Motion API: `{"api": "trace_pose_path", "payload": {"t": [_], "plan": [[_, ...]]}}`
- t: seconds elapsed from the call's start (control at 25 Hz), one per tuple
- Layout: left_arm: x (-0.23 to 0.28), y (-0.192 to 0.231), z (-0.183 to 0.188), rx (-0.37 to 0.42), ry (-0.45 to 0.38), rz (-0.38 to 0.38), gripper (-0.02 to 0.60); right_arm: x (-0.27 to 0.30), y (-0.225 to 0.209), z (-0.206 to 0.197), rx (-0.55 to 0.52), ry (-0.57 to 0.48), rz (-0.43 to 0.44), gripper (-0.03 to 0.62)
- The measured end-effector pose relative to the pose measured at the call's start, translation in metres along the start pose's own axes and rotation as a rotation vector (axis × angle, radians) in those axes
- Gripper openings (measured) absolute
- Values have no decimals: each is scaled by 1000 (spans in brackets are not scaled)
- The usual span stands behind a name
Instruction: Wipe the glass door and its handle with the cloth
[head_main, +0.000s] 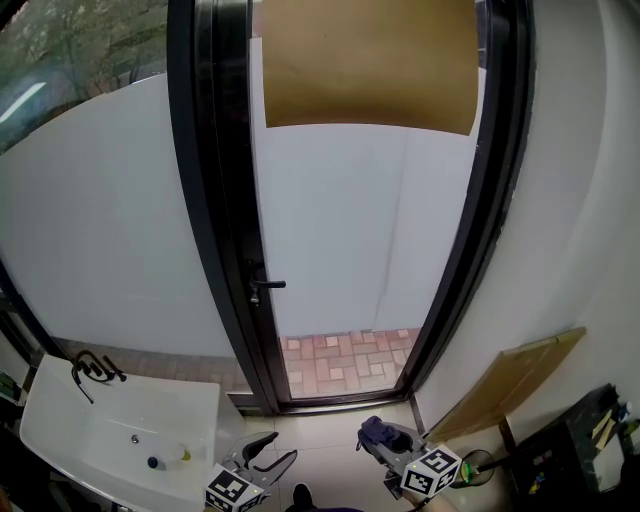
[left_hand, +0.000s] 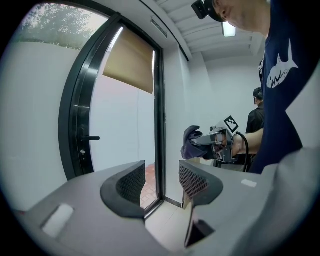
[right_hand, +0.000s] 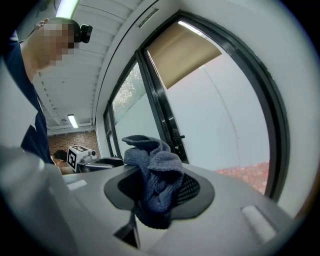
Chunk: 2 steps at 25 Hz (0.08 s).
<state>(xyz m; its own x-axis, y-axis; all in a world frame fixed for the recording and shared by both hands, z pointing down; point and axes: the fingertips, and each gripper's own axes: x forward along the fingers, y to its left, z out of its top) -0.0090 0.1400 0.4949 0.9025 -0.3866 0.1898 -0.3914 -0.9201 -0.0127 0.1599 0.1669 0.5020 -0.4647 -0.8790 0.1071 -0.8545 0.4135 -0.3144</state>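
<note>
While left tongs (left_hand: 162, 182) gape, right tongs (right_hand: 156, 186) pinch cloth (right_hand: 152, 167); black-framed glass door (head_main: 340, 230), tiled floor (head_main: 330, 468).

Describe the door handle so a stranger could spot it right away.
Find the tall black-framed glass door with the tan blind at its top. On its left upright, well below the blind, is the door handle: a short black lever pointing right across the glass, the only part jutting from that frame.

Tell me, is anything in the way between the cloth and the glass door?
No, nothing I can see. The right gripper holds the cloth, and only bare floor lies between it and the glass door. The handle is free too.
</note>
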Motion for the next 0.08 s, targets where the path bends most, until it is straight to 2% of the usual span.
{"api": "trace_pose_path", "payload": {"t": [0.08], "plan": [[-4, -13, 0, 3, -1, -2, 206, -9, 2, -4, 5, 1, 0, 140]]}}
